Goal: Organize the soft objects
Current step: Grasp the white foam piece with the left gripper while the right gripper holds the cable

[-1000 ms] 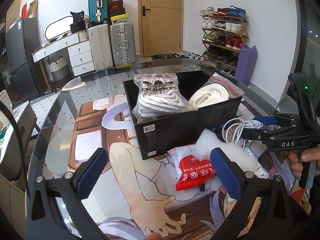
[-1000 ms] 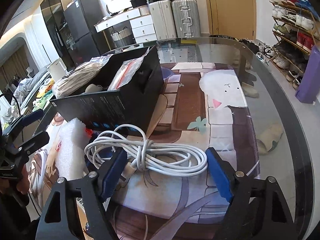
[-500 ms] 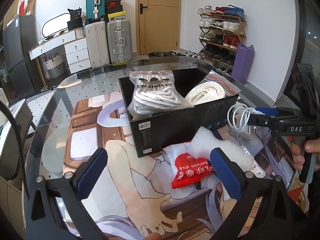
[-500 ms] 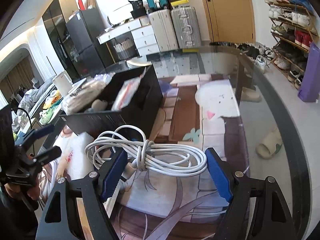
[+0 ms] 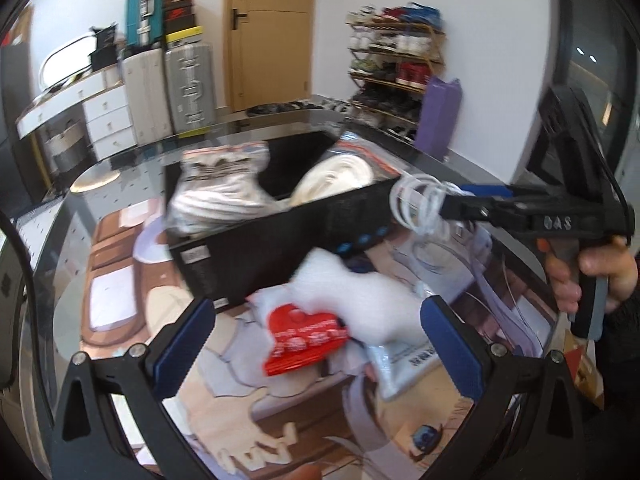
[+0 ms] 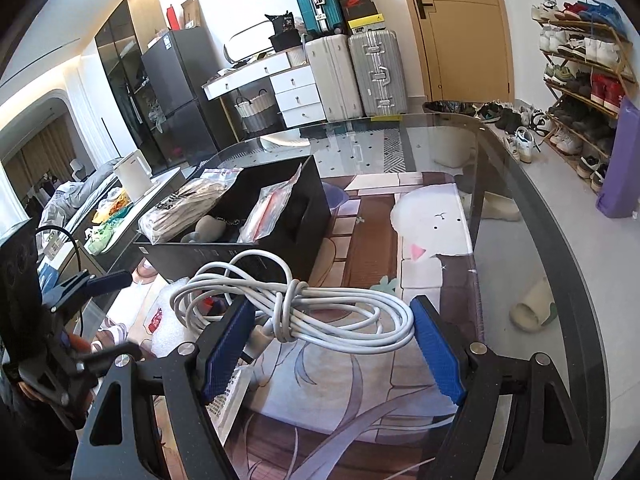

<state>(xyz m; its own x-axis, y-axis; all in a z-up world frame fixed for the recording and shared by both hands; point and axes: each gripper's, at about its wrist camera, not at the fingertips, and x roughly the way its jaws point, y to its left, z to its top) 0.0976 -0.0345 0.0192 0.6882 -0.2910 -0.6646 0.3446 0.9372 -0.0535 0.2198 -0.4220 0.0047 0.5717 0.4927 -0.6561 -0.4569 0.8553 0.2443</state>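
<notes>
White cable bundle (image 6: 296, 312), coiled and knotted in the middle, clamped in the right tool (image 6: 332, 344) and lifted clear of the surface (image 6: 520, 240), right at the near front corner of the black box (image 6: 280, 248). Same bundle (image 5: 420, 204) dangling off the tool tips (image 5: 452, 210) in the left view, level with the box rim (image 5: 320, 232). Inside the box: bagged adidas socks (image 5: 220, 196) on the left, bagged white coil (image 5: 340, 176) on the right. Just in front of the box: white foam piece (image 5: 360, 296), red packet (image 5: 304, 336) touching it, flat plastic bag (image 5: 408, 364) beside. Left tool (image 5: 316, 352) spread wide, gripping nothing, hovering above the red packet. Pretty blurry on the left view btw.
</notes>
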